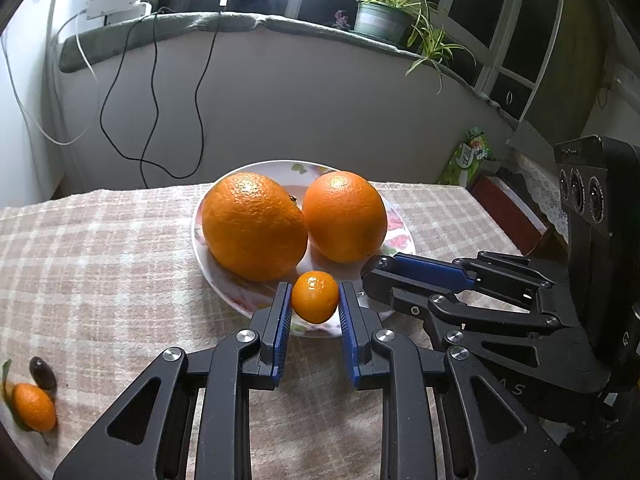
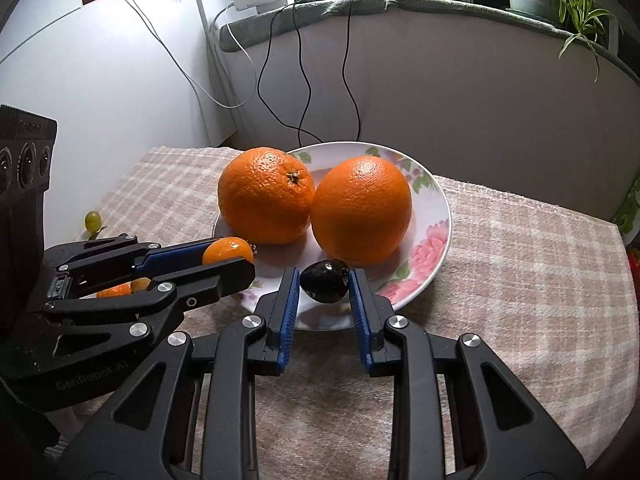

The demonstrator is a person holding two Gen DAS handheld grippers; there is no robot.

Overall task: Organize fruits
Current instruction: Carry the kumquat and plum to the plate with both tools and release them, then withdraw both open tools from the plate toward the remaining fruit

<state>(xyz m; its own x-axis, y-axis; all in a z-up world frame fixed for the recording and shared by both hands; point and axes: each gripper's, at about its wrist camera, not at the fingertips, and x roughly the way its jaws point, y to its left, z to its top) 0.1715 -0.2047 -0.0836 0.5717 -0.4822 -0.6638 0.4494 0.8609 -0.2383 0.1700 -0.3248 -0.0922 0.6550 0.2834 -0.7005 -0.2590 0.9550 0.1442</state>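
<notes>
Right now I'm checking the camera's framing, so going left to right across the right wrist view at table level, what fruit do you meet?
Green grape → small orange in the left tongs → dark fruit between the right tongs' pads.

Two large oranges block the plate's upper half; bare tablecloth at right of frame offers passage.

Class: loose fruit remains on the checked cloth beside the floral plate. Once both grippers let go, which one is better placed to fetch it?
Left. The small orange kumquat and dark oval fruit lie on the left gripper's side; the right gripper works the floral plate's other side.
</notes>
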